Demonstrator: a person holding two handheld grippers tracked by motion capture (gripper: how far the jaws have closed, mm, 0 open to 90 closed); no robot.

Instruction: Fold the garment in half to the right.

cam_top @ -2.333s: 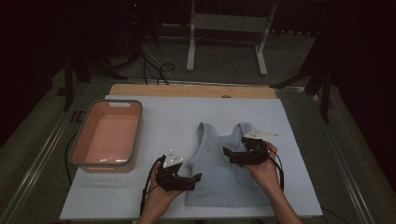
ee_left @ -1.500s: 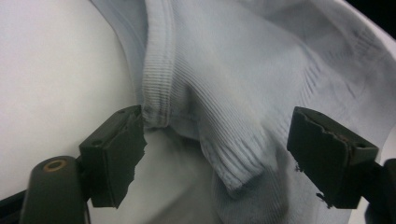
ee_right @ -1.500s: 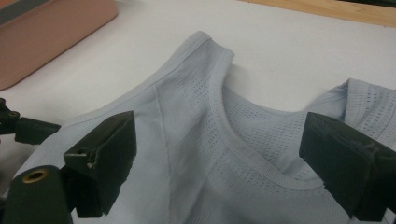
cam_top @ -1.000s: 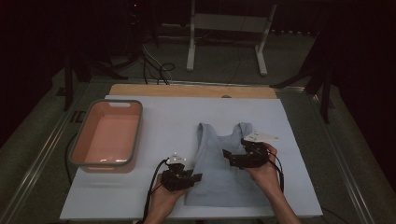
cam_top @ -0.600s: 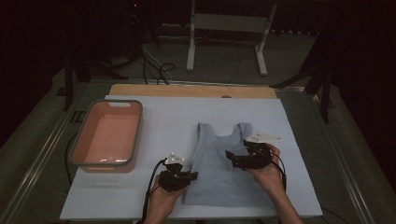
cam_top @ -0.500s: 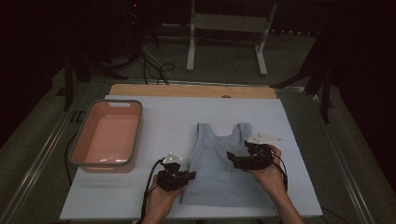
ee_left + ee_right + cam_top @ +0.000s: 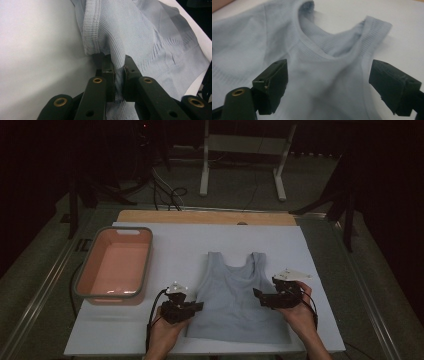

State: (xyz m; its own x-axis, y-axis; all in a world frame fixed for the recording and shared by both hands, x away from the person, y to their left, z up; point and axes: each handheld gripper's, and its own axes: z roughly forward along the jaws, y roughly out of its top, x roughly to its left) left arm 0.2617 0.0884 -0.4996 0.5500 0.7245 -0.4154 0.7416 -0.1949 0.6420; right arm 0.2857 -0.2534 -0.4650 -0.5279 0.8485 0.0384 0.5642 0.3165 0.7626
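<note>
A light blue tank top (image 7: 235,295) lies flat on the white table top (image 7: 200,245), straps pointing away from me. At its left side edge, my left gripper (image 7: 200,306) is shut on the fabric. In the left gripper view the pads (image 7: 117,61) pinch a raised fold of the ribbed tank top (image 7: 150,37). My right gripper (image 7: 257,296) hovers open at the garment's right side, jaws pointing inward. In the right gripper view its jaws (image 7: 329,75) stand wide apart above the tank top (image 7: 312,50), near the neckline and one strap, with nothing between them.
A pink tub (image 7: 120,228) with a grey rim sits empty at the left of the table. A wooden strip (image 7: 205,216) runs along the far edge. Beyond it stand a metal frame (image 7: 240,145) and floor cables (image 7: 165,190).
The tank top has gone from skewed and bunched to straight and flat. The left jaws closed on its left edge. The right gripper shifted a little to the right and down.
</note>
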